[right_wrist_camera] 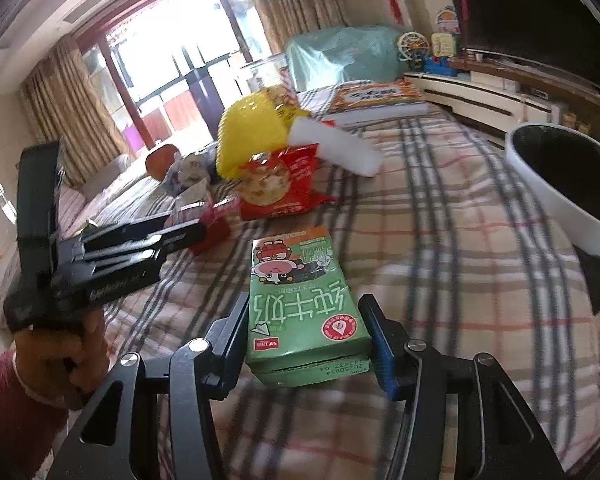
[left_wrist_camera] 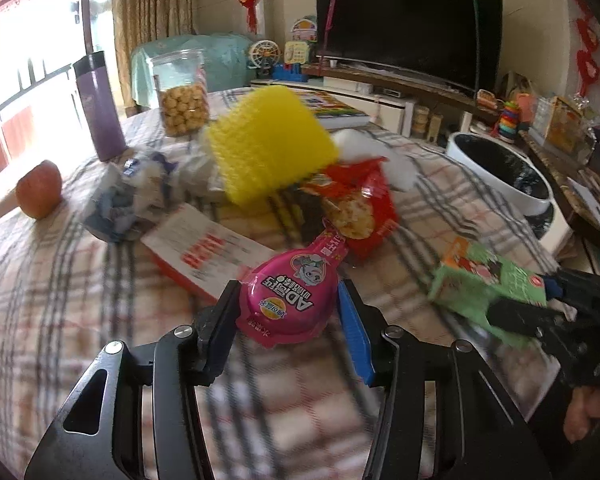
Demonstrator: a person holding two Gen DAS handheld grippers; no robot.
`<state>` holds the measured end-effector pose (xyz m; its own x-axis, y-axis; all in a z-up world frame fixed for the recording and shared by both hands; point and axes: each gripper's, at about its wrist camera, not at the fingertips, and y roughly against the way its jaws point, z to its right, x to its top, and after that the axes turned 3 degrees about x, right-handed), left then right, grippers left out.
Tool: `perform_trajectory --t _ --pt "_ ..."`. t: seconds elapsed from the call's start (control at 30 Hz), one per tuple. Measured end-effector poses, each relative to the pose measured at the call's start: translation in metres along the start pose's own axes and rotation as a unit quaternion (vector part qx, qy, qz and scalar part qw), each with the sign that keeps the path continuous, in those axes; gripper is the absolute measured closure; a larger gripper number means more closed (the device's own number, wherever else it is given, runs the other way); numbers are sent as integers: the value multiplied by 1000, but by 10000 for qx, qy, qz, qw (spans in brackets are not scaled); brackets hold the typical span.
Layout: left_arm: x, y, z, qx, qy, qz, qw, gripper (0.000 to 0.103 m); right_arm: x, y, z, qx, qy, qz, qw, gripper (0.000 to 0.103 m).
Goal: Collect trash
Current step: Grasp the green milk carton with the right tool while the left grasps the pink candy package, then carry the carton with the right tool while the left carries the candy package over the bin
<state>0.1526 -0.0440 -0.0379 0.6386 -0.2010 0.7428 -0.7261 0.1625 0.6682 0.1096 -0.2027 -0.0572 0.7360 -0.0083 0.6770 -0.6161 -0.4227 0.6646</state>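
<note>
The left gripper has its fingers closed against the sides of a pink candy wrapper, while the right gripper clamps a green milk carton between its fingers, each tool held by a hand.

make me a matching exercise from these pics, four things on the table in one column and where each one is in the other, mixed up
Things:
1. pink candy pack
2. green milk carton
3. apple
4. purple tumbler

Places:
A. between the fingers of the right hand-held gripper
B. standing upright beside the biscuit jar
C. between the fingers of the left hand-held gripper
D. alone near the table edge by the window

Pairs: 1-C, 2-A, 3-D, 4-B
</note>
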Motion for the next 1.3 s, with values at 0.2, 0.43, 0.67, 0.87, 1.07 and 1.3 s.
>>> perform_trajectory --t 0.2,0.43,0.67,0.87,1.07,1.3 --pt "-5 8 36 -307 -67 11 9995 56 -5 24 22 -98 -205 162 9996 50" --pt "5 12 71 -667 -198 61 9976 56 -5 46 47 -259 -468 380 9978 50" --pt "13 17 99 -902 -390 149 9950 56 -3 68 70 -458 -643 600 9951 51" --pt "19 12 117 -994 -432 142 9940 56 1 81 89 -594 -768 727 9926 51" --pt "29 7 138 -1072 -502 165 9928 56 3 89 107 -741 -884 843 9897 51" --pt "46 1 162 -1111 -646 244 9914 56 13 101 132 -917 -973 989 9861 51"
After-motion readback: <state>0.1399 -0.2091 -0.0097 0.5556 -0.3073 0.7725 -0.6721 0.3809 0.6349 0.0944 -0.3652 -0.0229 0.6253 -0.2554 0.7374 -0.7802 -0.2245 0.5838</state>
